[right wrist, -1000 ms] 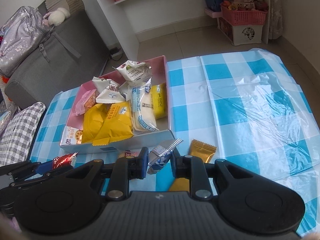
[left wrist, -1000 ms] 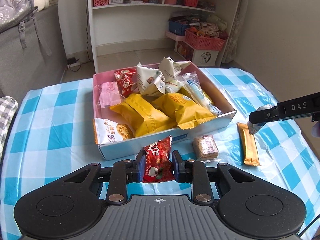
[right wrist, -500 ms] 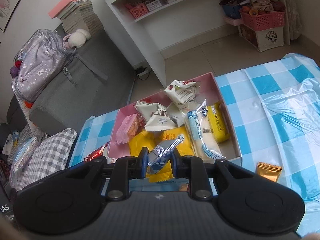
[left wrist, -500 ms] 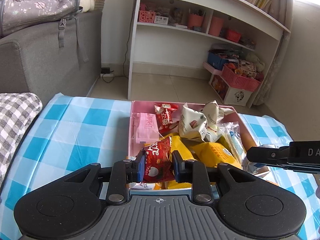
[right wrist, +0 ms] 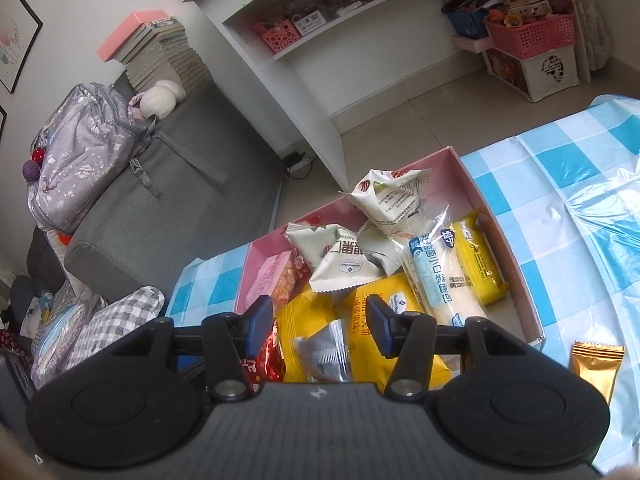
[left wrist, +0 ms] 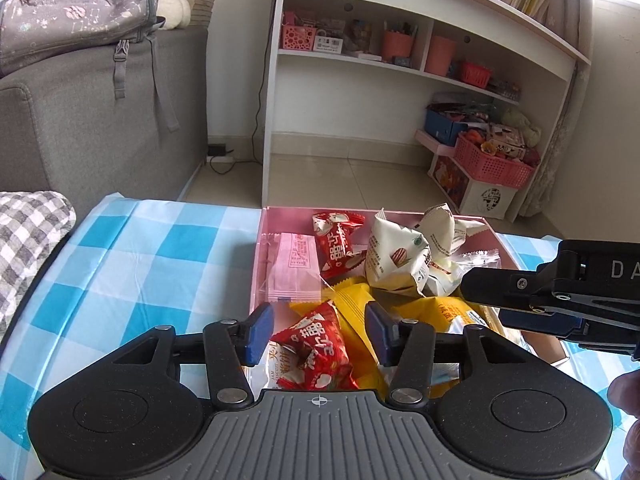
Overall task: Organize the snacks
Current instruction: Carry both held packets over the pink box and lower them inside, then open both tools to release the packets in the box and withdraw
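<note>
A pink-lined box (left wrist: 264, 248) holds several snack packets on a blue checked tablecloth. My left gripper (left wrist: 318, 330) is open above the box's near end; a red packet (left wrist: 316, 352) lies loose between its fingers on the yellow bags (left wrist: 356, 308). My right gripper (right wrist: 320, 324) is open over the box (right wrist: 468, 172); a small silver packet (right wrist: 324, 354) lies below it on a yellow bag (right wrist: 376, 320). The right gripper also shows in the left wrist view (left wrist: 552, 292) at the right.
A gold packet (right wrist: 596, 368) lies on the cloth (right wrist: 560, 184) right of the box. A grey sofa (left wrist: 80, 132) with a checked cushion (left wrist: 28, 232) is to the left. A white shelf (left wrist: 400, 92) and pink baskets (left wrist: 496, 160) stand behind the table.
Both grippers opened over the box. The red packet dropped from the left one and the silver packet from the right one onto the yellow bags.
</note>
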Tool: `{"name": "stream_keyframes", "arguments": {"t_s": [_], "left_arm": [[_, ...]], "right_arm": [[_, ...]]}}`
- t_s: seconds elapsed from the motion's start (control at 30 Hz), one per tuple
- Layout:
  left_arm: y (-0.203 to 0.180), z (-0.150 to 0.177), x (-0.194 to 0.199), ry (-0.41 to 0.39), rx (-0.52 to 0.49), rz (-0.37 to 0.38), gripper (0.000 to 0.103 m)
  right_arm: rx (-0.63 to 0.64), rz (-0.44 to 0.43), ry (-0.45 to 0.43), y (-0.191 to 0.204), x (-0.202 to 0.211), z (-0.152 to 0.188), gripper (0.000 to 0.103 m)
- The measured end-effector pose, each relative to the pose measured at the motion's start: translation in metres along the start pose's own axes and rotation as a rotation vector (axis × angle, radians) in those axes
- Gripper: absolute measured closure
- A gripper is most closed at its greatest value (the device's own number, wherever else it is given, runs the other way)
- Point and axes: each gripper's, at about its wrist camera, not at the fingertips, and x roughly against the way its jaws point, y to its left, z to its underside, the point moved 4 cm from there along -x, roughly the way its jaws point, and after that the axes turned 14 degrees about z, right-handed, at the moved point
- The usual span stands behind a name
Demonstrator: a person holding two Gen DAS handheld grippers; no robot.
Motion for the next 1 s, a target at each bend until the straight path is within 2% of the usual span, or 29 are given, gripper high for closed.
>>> {"name": "stream_keyframes", "arguments": {"t_s": [0.37,0.53,0.73,0.87,1.0], "left_arm": [[-0.012,0.006,0.01,0.05,-0.071,0.0,0.037],[-0.014,0.011,0.019,0.065,-0.094,-0.006,0.034],[-0.018,0.017,0.03,0.081,-0.12,-0.012,0.029],[-0.022,0.023,0.035,0.096,-0.15,-0.015,0.023],[-0.027,0.031,0.038,0.116,-0.184,-0.006,0.02]], "right_arm": [[0.023,0.034,0.007,-0.006,0.01,-0.002,0.043],[0.066,0.055,0.013,-0.006,0.017,0.0,0.038],[0.131,0.085,0.011,-0.011,0.026,0.003,0.03],[0.158,0.115,0.008,-0.018,0.032,0.004,0.017],[0.18,0.149,0.013,-0.03,0.036,0.007,0.012]]}}
